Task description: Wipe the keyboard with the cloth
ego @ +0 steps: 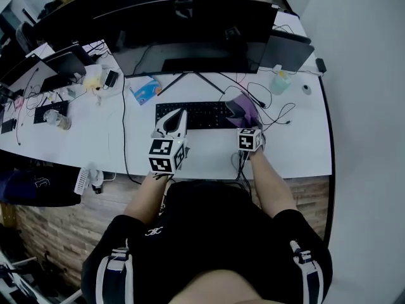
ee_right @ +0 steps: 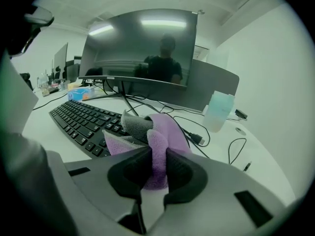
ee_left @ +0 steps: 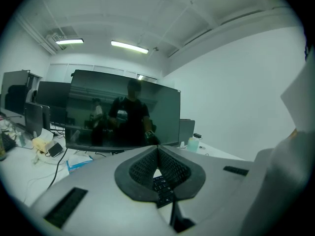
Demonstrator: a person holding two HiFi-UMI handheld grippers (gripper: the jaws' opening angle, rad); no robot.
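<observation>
1. Keyboard (ego: pixel 193 114): black, full-size, lying flat on the white tabletop (ego: pixel 304 151) in front of the monitor (ego: pixel 190 30).
2. Cloth (ee_right: pixel 158 136): purple with a grey fold, bunched. It rests on the keyboard's right end, and its near edge is gathered up in your right gripper (ee_right: pixel 156 156).
3. Right gripper: the fingers (ee_right: pixel 183 173) are clamped on the cloth, with purple fabric filling the gap between the pads. In the head view it sits at the keyboard's right end, with the cloth spilling ahead of it.
4. Left gripper (ee_left: pixel 158 149): the fingers (ee_left: pixel 140 168) are together, tips meeting, with nothing between them. Keys show through the small gap below the tips. In the head view its tips are at the keyboard's left part, near the front edge.
5. Bottle (ee_right: pixel 219 111): pale, translucent, upright, to the right beyond the keyboard.
6. Blue packet (ego: pixel 147 90): lying on the tabletop behind the keyboard's left end.
7. Cables (ego: pixel 273 106): black, looping over the tabletop right of the cloth.
</observation>
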